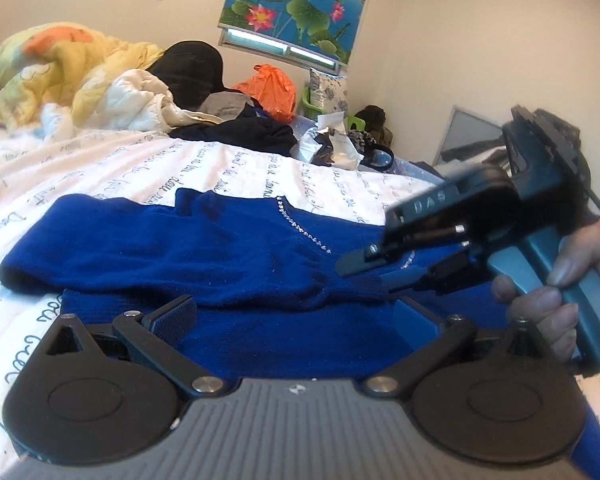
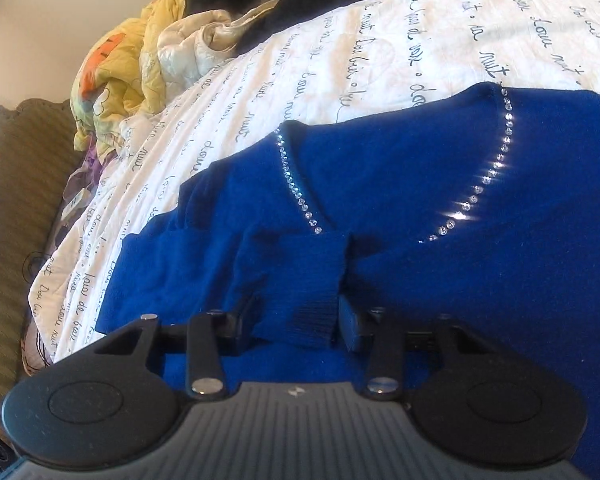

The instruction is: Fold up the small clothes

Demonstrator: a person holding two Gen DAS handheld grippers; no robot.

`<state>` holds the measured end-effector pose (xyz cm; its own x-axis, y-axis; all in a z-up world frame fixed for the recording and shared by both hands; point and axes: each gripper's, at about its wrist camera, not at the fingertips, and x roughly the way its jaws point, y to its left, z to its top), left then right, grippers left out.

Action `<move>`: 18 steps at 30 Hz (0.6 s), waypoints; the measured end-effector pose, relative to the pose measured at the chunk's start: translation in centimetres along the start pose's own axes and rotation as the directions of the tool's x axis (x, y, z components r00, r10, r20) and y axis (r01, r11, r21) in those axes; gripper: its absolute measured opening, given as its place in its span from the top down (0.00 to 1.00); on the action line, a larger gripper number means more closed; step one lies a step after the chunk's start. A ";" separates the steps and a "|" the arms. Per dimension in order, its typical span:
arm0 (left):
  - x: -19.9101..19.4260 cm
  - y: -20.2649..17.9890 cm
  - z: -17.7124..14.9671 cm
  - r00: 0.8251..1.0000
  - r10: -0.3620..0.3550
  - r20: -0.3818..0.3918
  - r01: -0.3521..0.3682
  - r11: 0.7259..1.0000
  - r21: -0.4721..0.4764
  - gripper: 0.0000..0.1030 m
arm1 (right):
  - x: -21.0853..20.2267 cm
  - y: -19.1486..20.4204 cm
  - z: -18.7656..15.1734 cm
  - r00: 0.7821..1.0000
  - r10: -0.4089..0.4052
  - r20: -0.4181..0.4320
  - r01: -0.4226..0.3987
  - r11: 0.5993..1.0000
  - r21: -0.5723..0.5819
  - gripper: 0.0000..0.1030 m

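My right gripper (image 2: 296, 320) clamps ribbed sleeve cuff (image 2: 300, 304) of blue sweater (image 2: 460, 280); left gripper (image 1: 296, 316) wide, empty above hem. I judge: sleeves folding in, body fold remains.

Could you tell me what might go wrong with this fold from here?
1. The right claw pinches only the ribbed cuff of the blue sweater; the knit could stretch or slip out.
2. The left claw stands open over the sweater's body, pinning nothing, so the whole garment may drag across the bedsheet.
3. The rhinestone trim could snag.
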<state>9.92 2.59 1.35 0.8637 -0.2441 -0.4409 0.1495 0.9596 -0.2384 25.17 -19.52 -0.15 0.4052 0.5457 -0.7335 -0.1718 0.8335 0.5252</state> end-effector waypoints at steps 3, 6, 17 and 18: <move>-0.1 0.2 -0.1 1.000 0.004 -0.004 -0.004 1.000 -0.012 0.00 | -0.4 -0.2 0.0 1.000 -0.003 0.020 0.003 1.000 -0.011 0.94; -0.1 0.2 -0.1 1.000 0.002 -0.004 -0.002 1.000 -0.006 0.00 | -3.2 0.1 0.8 0.995 0.048 0.087 -0.044 0.998 -0.046 0.94; -0.2 -0.3 -0.3 1.000 -0.010 0.011 0.010 1.000 0.011 0.00 | -12.7 -12.5 -0.4 0.986 -0.035 0.163 0.013 0.991 0.130 0.93; -0.1 -0.4 -0.2 1.000 -0.004 0.009 0.004 1.000 0.010 0.00 | -12.3 -12.9 -0.9 0.985 0.019 0.174 -0.051 0.982 0.181 0.93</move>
<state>9.67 2.24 1.26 0.8671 -0.2469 -0.4326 0.1577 0.9599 -0.2317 21.62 -36.91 1.66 0.5516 0.5378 -0.6376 -0.0267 0.7754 0.6310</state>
